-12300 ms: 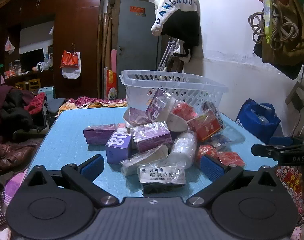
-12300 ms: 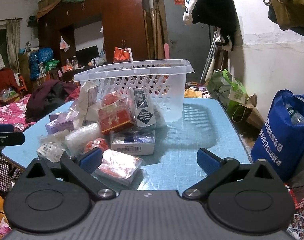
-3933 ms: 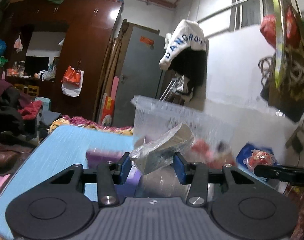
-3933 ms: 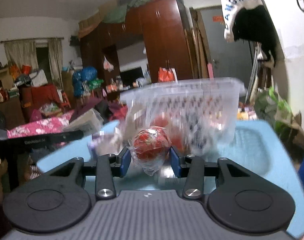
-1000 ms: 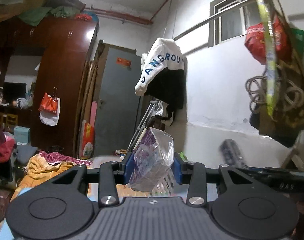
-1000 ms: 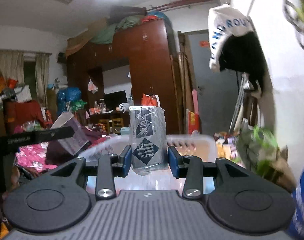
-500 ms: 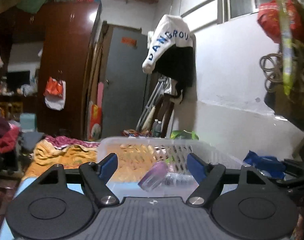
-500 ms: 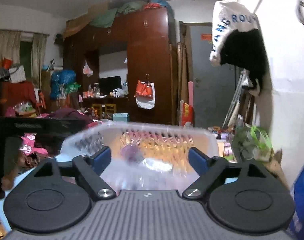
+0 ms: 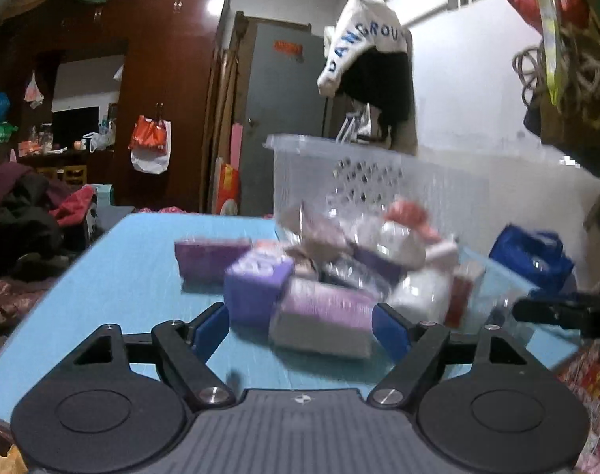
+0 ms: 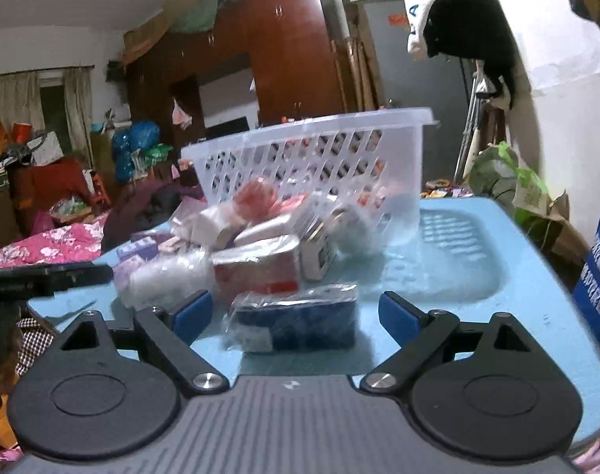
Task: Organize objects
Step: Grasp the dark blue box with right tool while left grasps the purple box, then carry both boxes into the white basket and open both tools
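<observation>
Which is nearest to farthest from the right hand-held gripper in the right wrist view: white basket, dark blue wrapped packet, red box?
From the right hand-held gripper, jaws open and empty:
1. Dark blue wrapped packet, on the blue table right ahead of the fingertips.
2. Red box, just behind the packet, slightly left.
3. White basket, at the back of the pile.

A translucent white perforated basket [image 10: 312, 158] stands upright toward the far edge of the blue surface [image 10: 477, 276]. A pile of wrapped packets lies against its near wall, spreading toward the middle of the surface. A dark blue box in clear film [image 10: 300, 322] lies flat nearest the near edge. Behind it lies a red-and-white box [image 10: 256, 272]. A red round packet [image 10: 252, 195] tops the pile. At the pile's left end lie a purple box [image 9: 256, 284] and a long purple carton [image 9: 211, 254].
</observation>
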